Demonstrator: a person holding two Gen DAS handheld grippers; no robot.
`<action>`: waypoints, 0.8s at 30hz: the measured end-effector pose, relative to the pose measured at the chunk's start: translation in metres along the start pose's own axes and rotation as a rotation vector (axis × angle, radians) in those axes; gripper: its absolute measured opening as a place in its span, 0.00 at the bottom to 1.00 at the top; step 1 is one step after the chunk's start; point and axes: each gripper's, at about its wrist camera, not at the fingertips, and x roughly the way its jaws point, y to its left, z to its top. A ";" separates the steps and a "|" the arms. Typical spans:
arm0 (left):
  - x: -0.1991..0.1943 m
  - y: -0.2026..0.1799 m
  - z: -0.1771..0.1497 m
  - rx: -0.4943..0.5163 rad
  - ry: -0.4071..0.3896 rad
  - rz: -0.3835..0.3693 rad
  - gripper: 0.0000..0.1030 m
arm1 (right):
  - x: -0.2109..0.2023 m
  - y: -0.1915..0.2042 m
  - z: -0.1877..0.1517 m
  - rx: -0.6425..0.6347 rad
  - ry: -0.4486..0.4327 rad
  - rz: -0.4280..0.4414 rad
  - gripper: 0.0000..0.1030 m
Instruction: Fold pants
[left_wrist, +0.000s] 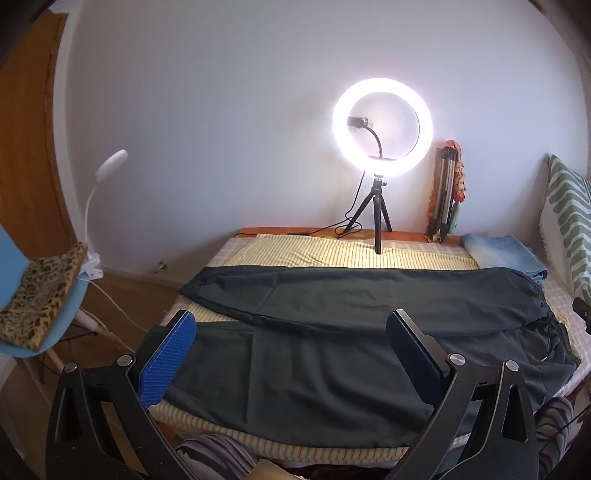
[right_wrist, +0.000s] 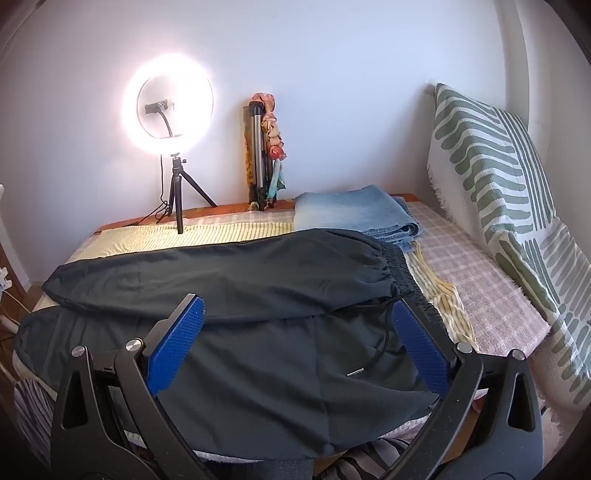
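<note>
Pants (left_wrist: 332, 325) lie flat across the bed (right_wrist: 491, 295), legs side by side, waistband toward the pillow (right_wrist: 491, 177). Cloth looks thin, limp, light; likely to sag and slide if pinched mid-leg. Best holds, I judge: waistband and cuff edges. Left gripper (left_wrist: 291, 354) and right gripper (right_wrist: 295, 339) hover above, both wide, empty.
</note>
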 end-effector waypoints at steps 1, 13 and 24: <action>-0.001 0.001 -0.001 0.000 -0.003 0.000 1.00 | -0.002 -0.001 0.000 -0.001 -0.003 0.000 1.00; -0.006 0.002 -0.010 -0.003 -0.013 0.012 1.00 | -0.009 -0.001 -0.002 -0.005 -0.005 -0.010 1.00; -0.009 0.004 -0.013 -0.008 -0.024 0.003 1.00 | -0.014 -0.001 -0.002 -0.011 -0.014 -0.017 1.00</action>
